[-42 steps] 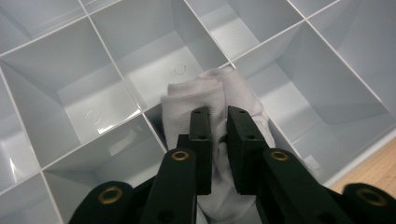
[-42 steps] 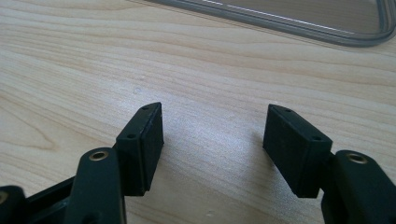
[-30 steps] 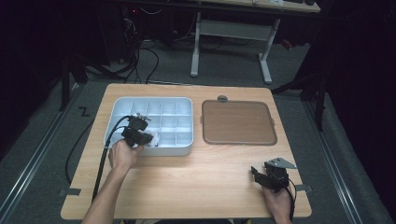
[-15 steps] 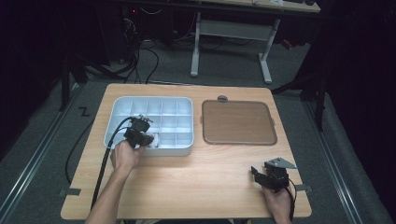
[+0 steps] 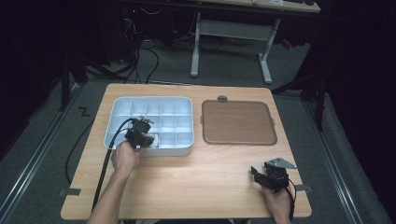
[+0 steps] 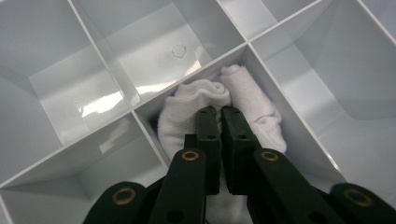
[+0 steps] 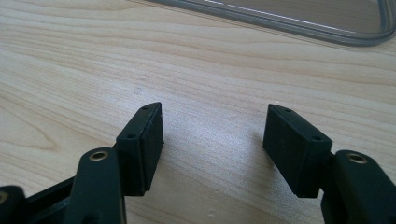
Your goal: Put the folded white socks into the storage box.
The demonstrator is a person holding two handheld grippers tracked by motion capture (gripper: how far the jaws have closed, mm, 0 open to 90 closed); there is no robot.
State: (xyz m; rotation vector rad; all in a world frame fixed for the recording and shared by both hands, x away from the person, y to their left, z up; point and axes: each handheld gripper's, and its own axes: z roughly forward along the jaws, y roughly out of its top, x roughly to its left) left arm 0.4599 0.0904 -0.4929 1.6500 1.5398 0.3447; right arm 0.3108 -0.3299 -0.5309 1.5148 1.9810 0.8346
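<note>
Sock bundle: white rolled cloth (image 6: 196, 100), looks like socks; sits in a near-row compartment of the divided tray (image 5: 183, 103).
Handling: judged soft, light, squashy; not fragile, not slippery; likely to sag or unroll if pinched at a loose edge.
Hold point: best across the thick rolled middle.
Left gripper (image 6: 219, 112): jaws nearly together, tips pressed down into the bundle; whether fabric is pinched between them, cannot tell.
In the way: thin white divider walls tight on both sides of the bundle; little room for jaws to spread.
Right gripper (image 7: 212, 133): jaws wide apart, nothing between, low over bare tabletop (image 5: 196, 182).
Farther: brown lid (image 5: 237, 122) lies flat beside tray, well apart from the work.
</note>
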